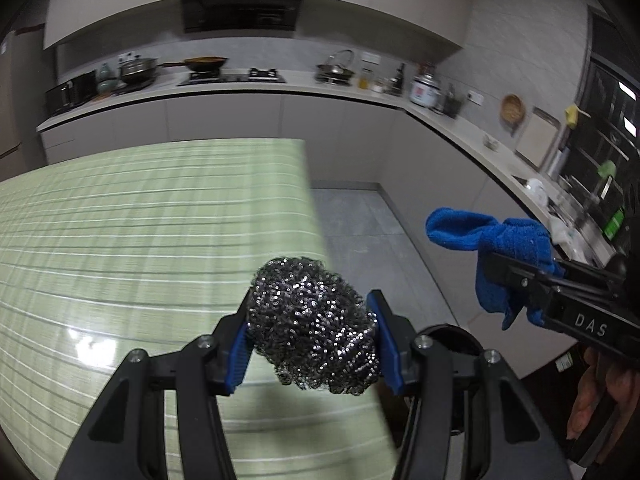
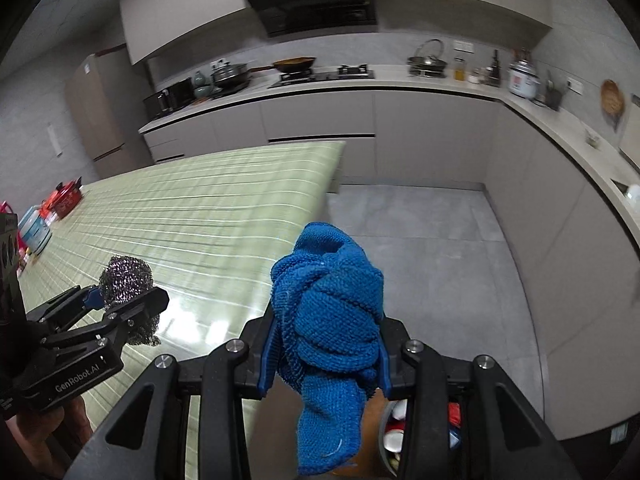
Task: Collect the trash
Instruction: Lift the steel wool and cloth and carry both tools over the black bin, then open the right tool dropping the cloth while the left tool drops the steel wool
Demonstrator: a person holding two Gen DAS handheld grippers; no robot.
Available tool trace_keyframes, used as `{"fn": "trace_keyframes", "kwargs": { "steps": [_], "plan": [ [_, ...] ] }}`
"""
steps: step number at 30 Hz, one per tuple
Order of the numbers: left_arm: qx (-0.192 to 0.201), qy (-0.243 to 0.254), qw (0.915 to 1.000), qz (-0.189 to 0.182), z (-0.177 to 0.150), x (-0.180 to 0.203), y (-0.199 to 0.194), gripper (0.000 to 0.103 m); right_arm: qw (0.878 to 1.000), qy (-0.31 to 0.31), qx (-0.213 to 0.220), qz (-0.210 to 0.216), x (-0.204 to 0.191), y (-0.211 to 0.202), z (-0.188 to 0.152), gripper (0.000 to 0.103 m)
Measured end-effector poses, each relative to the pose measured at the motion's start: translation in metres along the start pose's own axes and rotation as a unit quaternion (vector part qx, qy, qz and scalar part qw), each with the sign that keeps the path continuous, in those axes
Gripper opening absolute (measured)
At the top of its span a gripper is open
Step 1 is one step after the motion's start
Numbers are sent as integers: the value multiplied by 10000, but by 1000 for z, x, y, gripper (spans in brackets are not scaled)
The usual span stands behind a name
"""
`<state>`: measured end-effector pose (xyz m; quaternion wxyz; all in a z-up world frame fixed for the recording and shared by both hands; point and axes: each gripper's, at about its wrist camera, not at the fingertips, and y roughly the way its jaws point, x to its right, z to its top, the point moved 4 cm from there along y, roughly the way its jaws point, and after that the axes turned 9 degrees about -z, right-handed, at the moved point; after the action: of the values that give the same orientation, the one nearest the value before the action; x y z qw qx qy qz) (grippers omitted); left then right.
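Observation:
My left gripper (image 1: 312, 340) is shut on a steel wool scrubber (image 1: 312, 320), held above the right edge of the green striped table (image 1: 140, 240). It also shows in the right wrist view (image 2: 128, 300), with the scrubber (image 2: 126, 276) between its blue pads. My right gripper (image 2: 324, 340) is shut on a bunched blue cloth (image 2: 328, 312) that hangs down past the fingers, off the table's right edge. In the left wrist view the cloth (image 1: 500, 248) and right gripper (image 1: 516, 280) are at the right. A trash bin (image 2: 394, 436) with scraps inside lies below the right gripper, mostly hidden.
The bin's dark rim (image 1: 448, 336) shows behind the left gripper. Red and blue containers (image 2: 48, 212) stand at the table's far left. Kitchen counters (image 2: 440, 80) with pots, a stove and a rice cooker run along the back and right. Grey floor (image 2: 420, 240) lies between.

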<state>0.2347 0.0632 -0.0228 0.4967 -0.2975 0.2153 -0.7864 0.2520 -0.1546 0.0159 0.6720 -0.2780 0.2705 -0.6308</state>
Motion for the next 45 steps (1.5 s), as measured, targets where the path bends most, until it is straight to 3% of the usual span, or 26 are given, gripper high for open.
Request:
{"fn": "trace_keyframes", "kwargs": {
  "steps": [11,20,35,45],
  "plan": [
    [-379,398,9971,-521,-21,101,48,54,9979,450,-180,-433,108,-24,-44,41],
    [-833,487,9933,-637,-61,154,87,54,9948,666,-515,-577,169,-18,-89,41],
    [-1443,174,9885,-407,-130,174,148,54,9893,654,-1268,-304,194,51,-161,41],
    [-1838,-138,9826,-222,-166,177,199,55,9834,725,-1661,5,199,114,-180,41]
  ]
}}
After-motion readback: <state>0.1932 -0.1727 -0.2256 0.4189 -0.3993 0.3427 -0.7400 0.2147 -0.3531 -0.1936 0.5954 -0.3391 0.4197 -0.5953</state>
